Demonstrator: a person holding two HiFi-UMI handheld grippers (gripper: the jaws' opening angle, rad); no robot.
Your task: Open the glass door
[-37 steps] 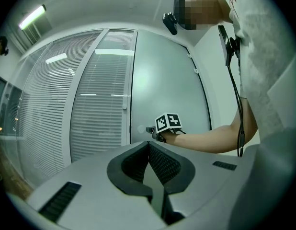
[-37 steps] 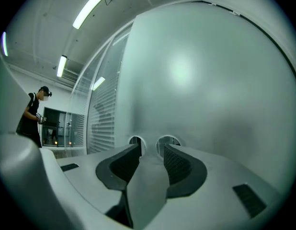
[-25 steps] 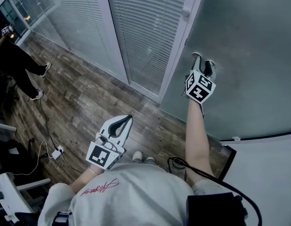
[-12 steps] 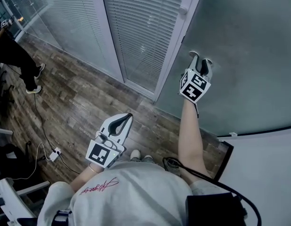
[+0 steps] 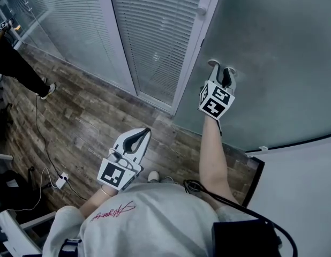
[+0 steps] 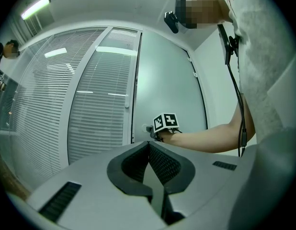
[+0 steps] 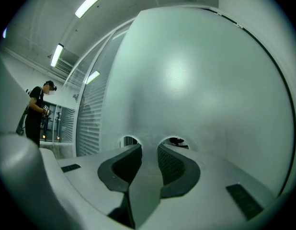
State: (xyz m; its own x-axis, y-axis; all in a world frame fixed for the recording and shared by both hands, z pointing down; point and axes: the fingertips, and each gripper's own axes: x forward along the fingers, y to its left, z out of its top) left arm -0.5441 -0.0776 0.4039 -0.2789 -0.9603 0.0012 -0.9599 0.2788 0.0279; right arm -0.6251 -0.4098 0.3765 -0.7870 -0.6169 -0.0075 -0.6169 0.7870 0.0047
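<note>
The frosted glass door [image 5: 272, 42] fills the upper right of the head view, hung beside a white frame post [image 5: 193, 52]. My right gripper [image 5: 220, 67] is held out level with its fingertips right at the pane. In the right gripper view the jaws [image 7: 149, 148] stand a little apart and are closing; between them I see only frosted glass [image 7: 186, 90]. The left gripper view shows that gripper [image 6: 151, 129] near the door's edge, next to a small round fitting. My left gripper [image 5: 145, 131] hangs back over the floor, shut and empty, its tips touching [image 6: 149, 143].
Glass panels with white blinds [image 5: 155, 31] run left of the post. A person in black [image 5: 15, 63] stands at the far left on the wooden floor [image 5: 90, 111]. A cable and power strip [image 5: 61, 180] lie at lower left. A white wall [image 5: 305, 191] is at lower right.
My right gripper has shifted a little left and closer to the door pane. The left gripper has kept still. The person at the left has stepped further away.
</note>
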